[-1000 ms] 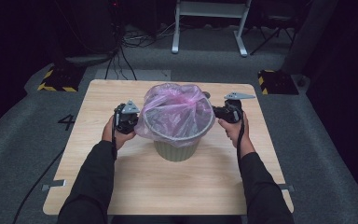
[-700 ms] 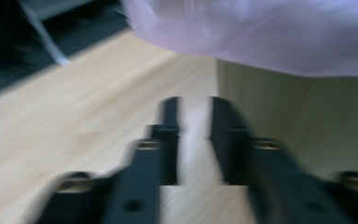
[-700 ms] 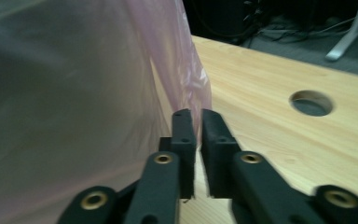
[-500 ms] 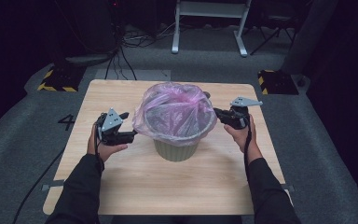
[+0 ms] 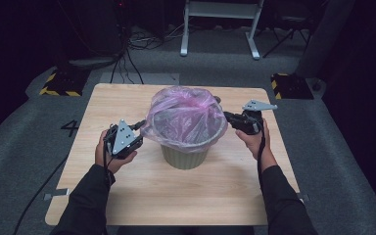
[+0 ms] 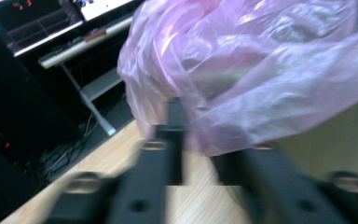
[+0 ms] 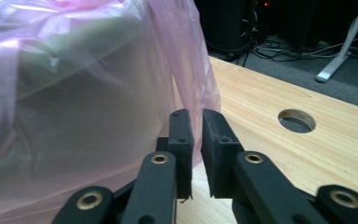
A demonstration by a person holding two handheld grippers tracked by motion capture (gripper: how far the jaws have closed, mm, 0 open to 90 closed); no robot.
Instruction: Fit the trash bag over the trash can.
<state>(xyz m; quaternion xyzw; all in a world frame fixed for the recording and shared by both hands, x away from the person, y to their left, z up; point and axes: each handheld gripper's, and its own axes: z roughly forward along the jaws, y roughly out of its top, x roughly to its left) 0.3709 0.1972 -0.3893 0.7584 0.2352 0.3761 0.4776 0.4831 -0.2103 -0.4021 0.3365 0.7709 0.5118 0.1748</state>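
A pale green bin (image 5: 185, 154) stands mid-table, lined with a thin pink plastic bag (image 5: 186, 112) that drapes over its rim. My left gripper (image 5: 143, 126) is at the bag's left edge. Its jaws have just been closing, and a fold of the bag (image 6: 261, 70) hangs between them in the blurred left gripper view (image 6: 198, 149). My right gripper (image 5: 226, 116) is at the bag's right edge. There its pads stand nearly together (image 7: 197, 121) with the bag's flap (image 7: 74, 93) in the narrow slit.
The wooden table (image 5: 176, 196) has bare room in front of the bin and at both sides. A round hole (image 7: 297, 120) is cut in the tabletop behind the right gripper. Cables and a desk frame (image 5: 220, 29) lie on the floor beyond the table.
My left hand drew back to the left and towards the person, then its tip came back to the bag's left edge lower down. The right hand shifted slightly outward.
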